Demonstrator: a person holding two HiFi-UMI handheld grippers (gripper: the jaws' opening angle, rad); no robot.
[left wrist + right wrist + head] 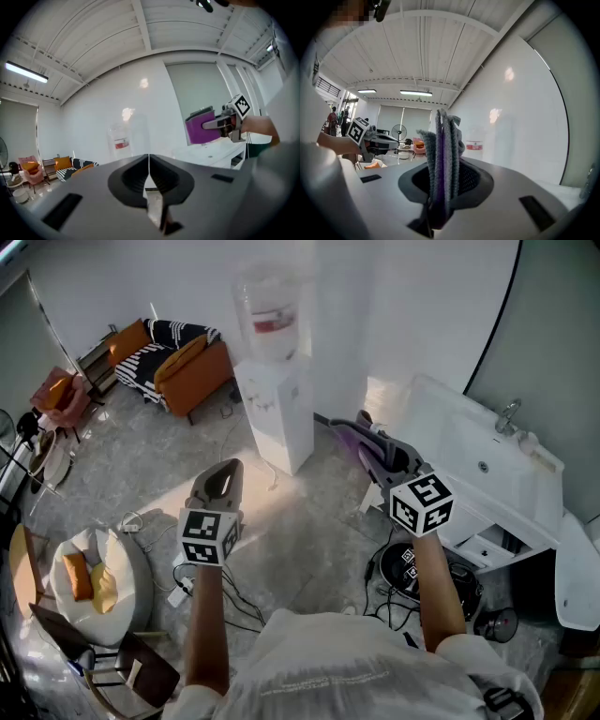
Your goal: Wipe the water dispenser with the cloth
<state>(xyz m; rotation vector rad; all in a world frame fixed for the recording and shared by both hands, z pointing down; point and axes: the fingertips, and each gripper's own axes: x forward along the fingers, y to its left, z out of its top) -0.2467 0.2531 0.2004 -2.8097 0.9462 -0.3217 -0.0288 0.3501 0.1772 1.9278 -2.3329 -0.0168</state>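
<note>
The right gripper has its jaws clamped on a folded grey-and-purple woven cloth, judged soft, light and limp, best held at the fold with a pad protruding; the left gripper has its jaws pressed together on nothing. The white floor-standing water dispenser with a clear top bottle stands against the white wall, well apart from both grippers. Open floor lies before it, bounded by a white sink unit to the right, an orange sofa to the left and loose cables nearer the person.
</note>
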